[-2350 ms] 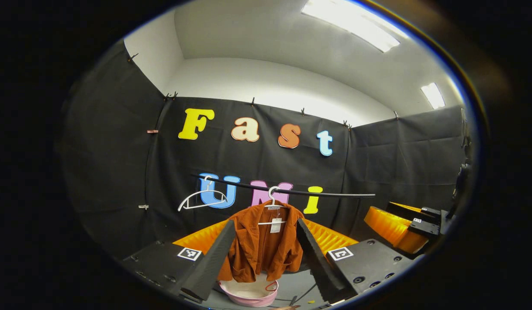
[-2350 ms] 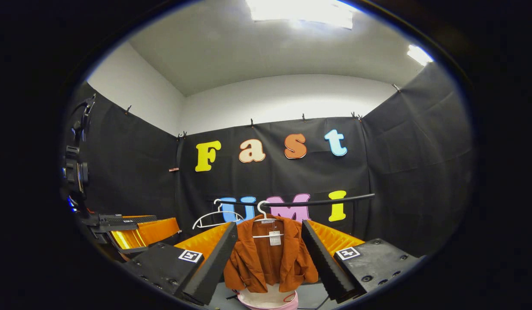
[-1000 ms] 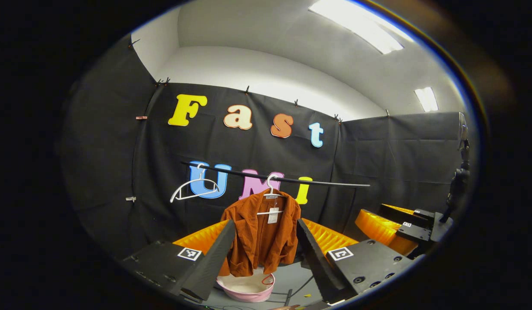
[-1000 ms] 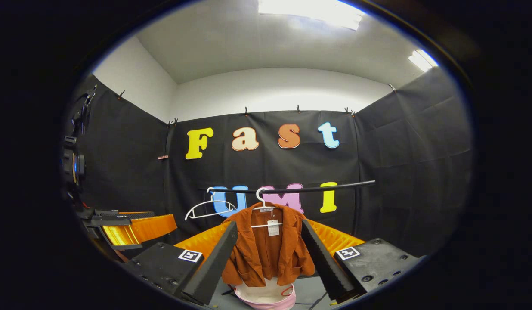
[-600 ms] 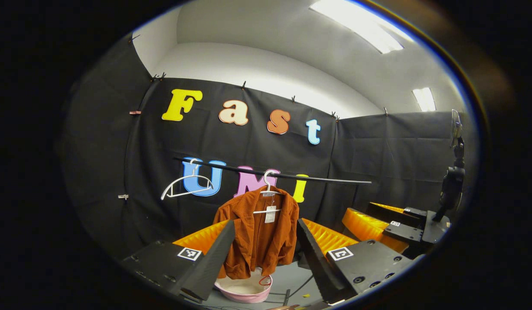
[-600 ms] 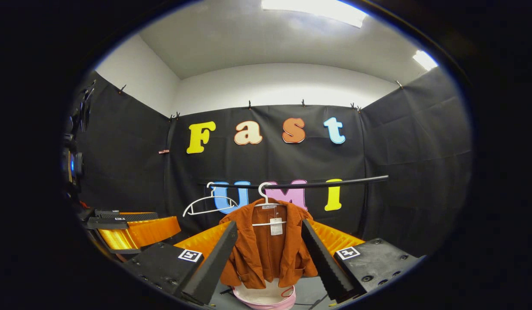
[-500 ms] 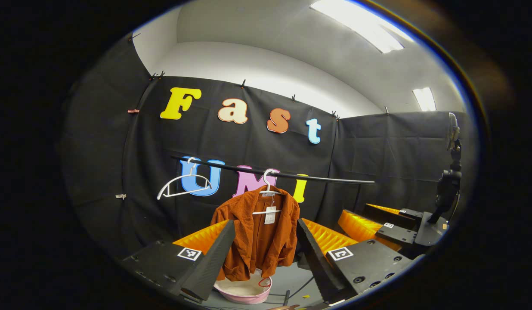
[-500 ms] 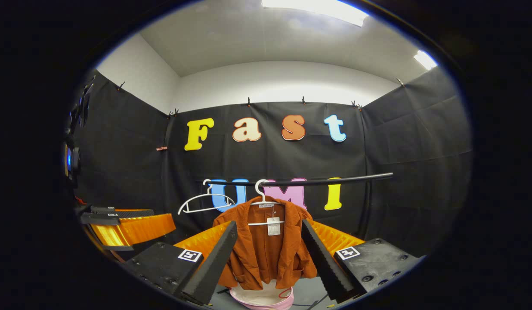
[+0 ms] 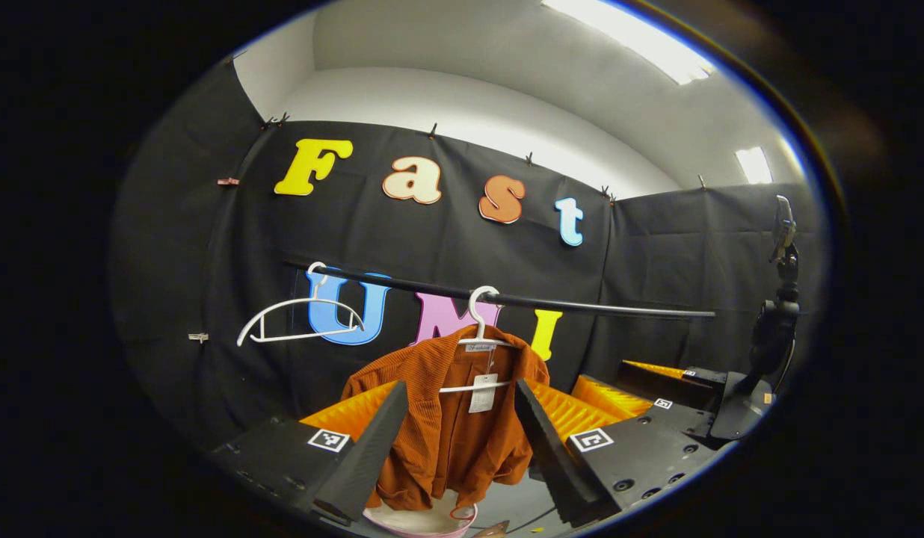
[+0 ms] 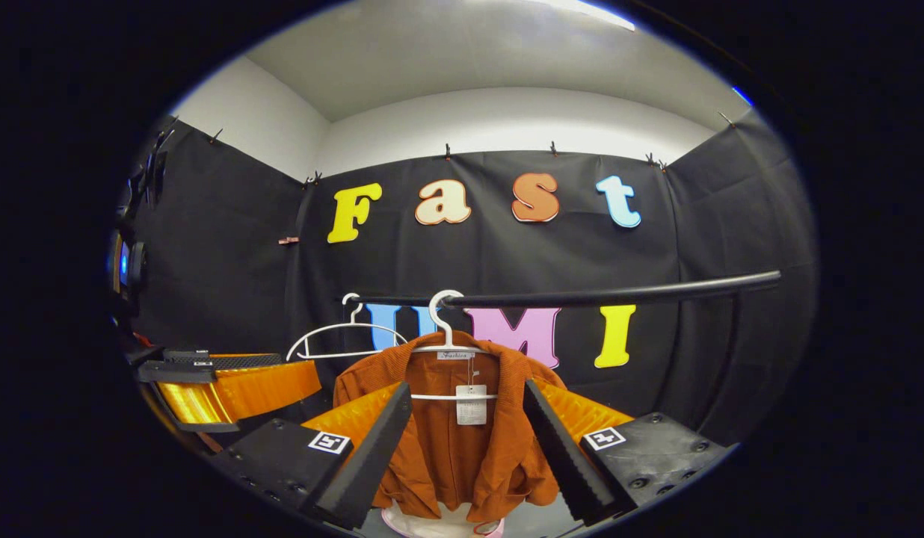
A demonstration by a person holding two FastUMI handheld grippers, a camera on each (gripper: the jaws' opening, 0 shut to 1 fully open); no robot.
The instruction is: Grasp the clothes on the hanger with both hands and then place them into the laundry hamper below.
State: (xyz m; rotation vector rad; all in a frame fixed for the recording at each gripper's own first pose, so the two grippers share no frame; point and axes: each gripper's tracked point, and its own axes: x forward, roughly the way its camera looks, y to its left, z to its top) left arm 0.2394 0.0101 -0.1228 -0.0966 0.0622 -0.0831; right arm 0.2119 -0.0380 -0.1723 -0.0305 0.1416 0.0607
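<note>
Rust-orange corduroy, cut as a short jacket, hangs open-fronted from a white hanger hooked over a black rail, a paper tag dangling at the collar. Directly beneath its hem sits the pink laundry hamper, placed so that the garment, once freed, should drop almost straight in.

Both tools are lined up on that target. The left claw has its fingers spread wide with nothing between them, the jacket framed in the gap. The right claw is likewise wide apart and empty, squared to the jacket's front, and appears in the left gripper view off to the right, well apart from the garment. Neither touches the cloth yet.

A second white hanger hangs bare farther along the rail, to the left of the jacket in both views.

Judging by the framing, this is the approach stage: each claw would need to take one shoulder so the jacket lifts evenly off the hanger. Gripping too low risks dragging the hanger off the rail with it.
</note>
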